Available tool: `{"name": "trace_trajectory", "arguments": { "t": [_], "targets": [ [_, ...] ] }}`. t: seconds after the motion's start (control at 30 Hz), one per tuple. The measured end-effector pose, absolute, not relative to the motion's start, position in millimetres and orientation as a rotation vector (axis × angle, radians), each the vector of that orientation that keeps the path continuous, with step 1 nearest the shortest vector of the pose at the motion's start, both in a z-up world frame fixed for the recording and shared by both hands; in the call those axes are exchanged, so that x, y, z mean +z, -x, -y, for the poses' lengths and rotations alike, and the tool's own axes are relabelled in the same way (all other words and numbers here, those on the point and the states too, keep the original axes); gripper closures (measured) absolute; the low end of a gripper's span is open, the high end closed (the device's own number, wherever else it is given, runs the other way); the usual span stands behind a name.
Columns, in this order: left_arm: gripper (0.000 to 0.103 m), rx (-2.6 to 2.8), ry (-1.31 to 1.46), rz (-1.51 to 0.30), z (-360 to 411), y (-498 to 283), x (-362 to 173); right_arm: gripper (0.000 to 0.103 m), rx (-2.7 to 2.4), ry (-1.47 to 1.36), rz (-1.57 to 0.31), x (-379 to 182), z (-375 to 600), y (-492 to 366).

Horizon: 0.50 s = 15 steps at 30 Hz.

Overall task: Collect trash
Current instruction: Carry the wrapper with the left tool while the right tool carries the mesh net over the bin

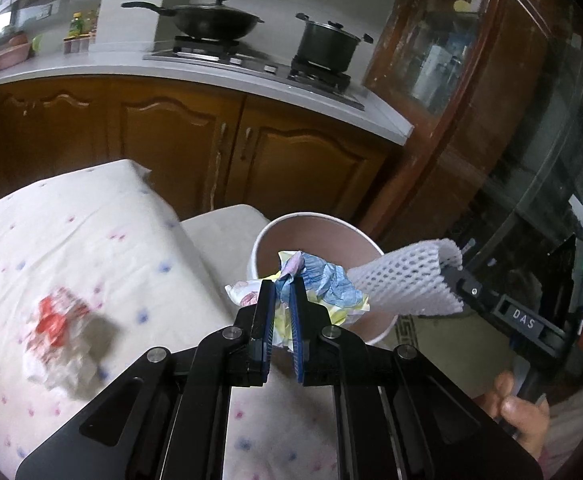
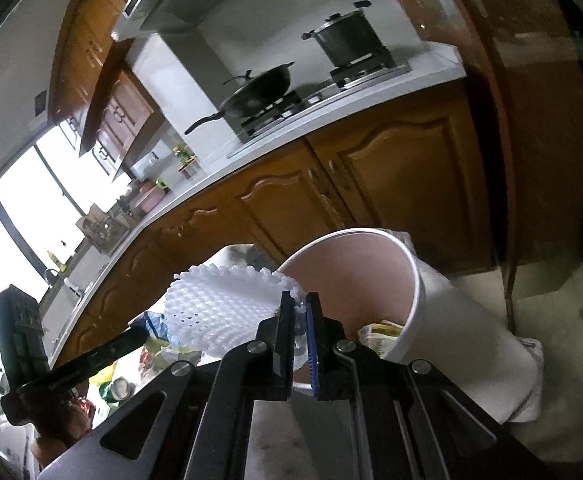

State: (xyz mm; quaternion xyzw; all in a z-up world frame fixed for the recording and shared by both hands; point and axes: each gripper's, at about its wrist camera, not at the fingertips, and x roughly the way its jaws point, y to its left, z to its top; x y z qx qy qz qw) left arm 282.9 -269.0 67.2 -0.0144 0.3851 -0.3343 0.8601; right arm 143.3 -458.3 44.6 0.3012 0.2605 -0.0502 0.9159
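My left gripper [image 1: 282, 286] is shut on a crumpled wad of blue and yellow wrappers [image 1: 323, 284], held just in front of the white bin's rim [image 1: 311, 218]. My right gripper [image 2: 300, 304] is shut on a white foam fruit net [image 2: 227, 304], which it holds beside the white bin [image 2: 415, 280]; some yellow trash [image 2: 379, 334] lies inside. The foam net [image 1: 403, 280] and the right gripper [image 1: 457, 278] also show at the right of the left wrist view, over the bin's far edge. The left gripper's body [image 2: 91, 360] shows at the lower left of the right wrist view.
A table with a dotted white cloth [image 1: 91, 240] carries a red-and-white crumpled wrapper [image 1: 57, 328]. The bin stands on a pale stool [image 1: 227, 228]. Behind are wooden cabinets [image 1: 195, 148], a counter with a wok [image 1: 211, 20] and a pot [image 1: 327, 46], and a dark wood-and-glass cabinet [image 1: 471, 80].
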Motion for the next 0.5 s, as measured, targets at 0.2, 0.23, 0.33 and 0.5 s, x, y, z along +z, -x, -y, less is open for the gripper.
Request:
{"name": "trace_trajectory", "arguments": {
  "t": [0.2, 0.23, 0.33, 0.5],
  "targets": [
    [0.096, -0.717, -0.011, -0.821, 309, -299, 58, 0.097, -0.133, -0.639, -0.545, 36, 479, -149],
    [0.096, -0.718, -0.018, -0.828, 315, -302, 55, 0.097, -0.137, -0.64, -0.548, 34, 481, -151],
    [0.096, -0.723, -0.037, -0.853, 328, -308, 44, 0.097, -0.146, -0.647, -0.559, 29, 488, -157],
    [0.095, -0.724, -0.05, -0.893, 340, -318, 27, 0.096, -0.158, -0.651, -0.591, 18, 497, -169]
  ]
}}
